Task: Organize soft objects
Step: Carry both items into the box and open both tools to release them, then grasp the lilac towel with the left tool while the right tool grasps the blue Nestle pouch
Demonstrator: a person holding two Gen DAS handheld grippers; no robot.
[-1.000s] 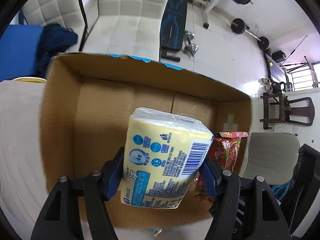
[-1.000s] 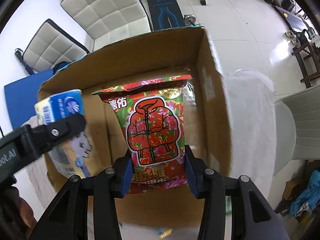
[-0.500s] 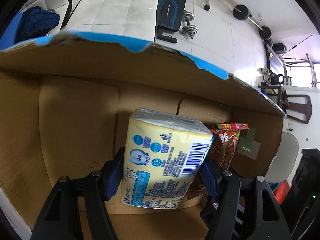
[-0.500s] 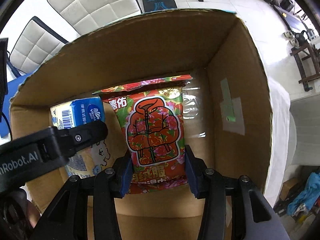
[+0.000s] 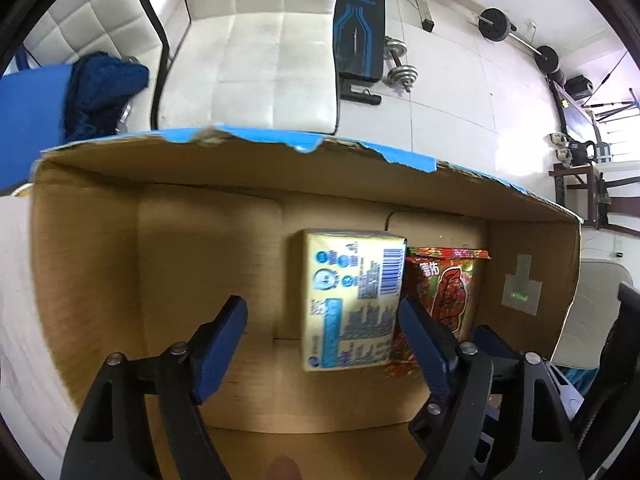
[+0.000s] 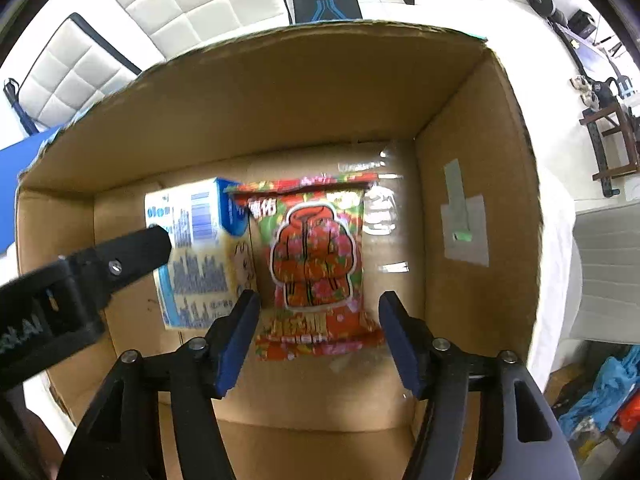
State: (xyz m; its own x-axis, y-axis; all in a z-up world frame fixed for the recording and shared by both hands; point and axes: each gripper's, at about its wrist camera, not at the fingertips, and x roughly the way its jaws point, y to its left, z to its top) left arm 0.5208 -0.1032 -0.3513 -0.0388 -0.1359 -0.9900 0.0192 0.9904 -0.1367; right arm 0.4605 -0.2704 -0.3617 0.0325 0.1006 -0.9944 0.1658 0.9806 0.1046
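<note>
A yellow and blue tissue pack [image 5: 350, 300] lies on the floor of an open cardboard box [image 5: 200, 264]. A red flowered snack bag [image 5: 444, 292] lies right beside it on its right. My left gripper [image 5: 322, 320] is open above the box floor, with its right finger next to the tissue pack. In the right wrist view my right gripper [image 6: 318, 316] is open around the lower end of the snack bag [image 6: 314, 256]. The tissue pack [image 6: 196, 248] shows left of it, partly behind the left gripper's finger [image 6: 120, 256].
The box [image 6: 476, 184] has tall walls and a torn blue-edged far rim. It stands on a white cloth [image 5: 24, 320]. Behind it are white padded chairs [image 5: 256, 60], a blue garment [image 5: 100, 88], a weight bench [image 5: 358, 28] and dumbbells.
Both grippers have opened and let go: the tissue pack and the snack bag now lie side by side on the box floor. Both grippers have drawn back a little.
</note>
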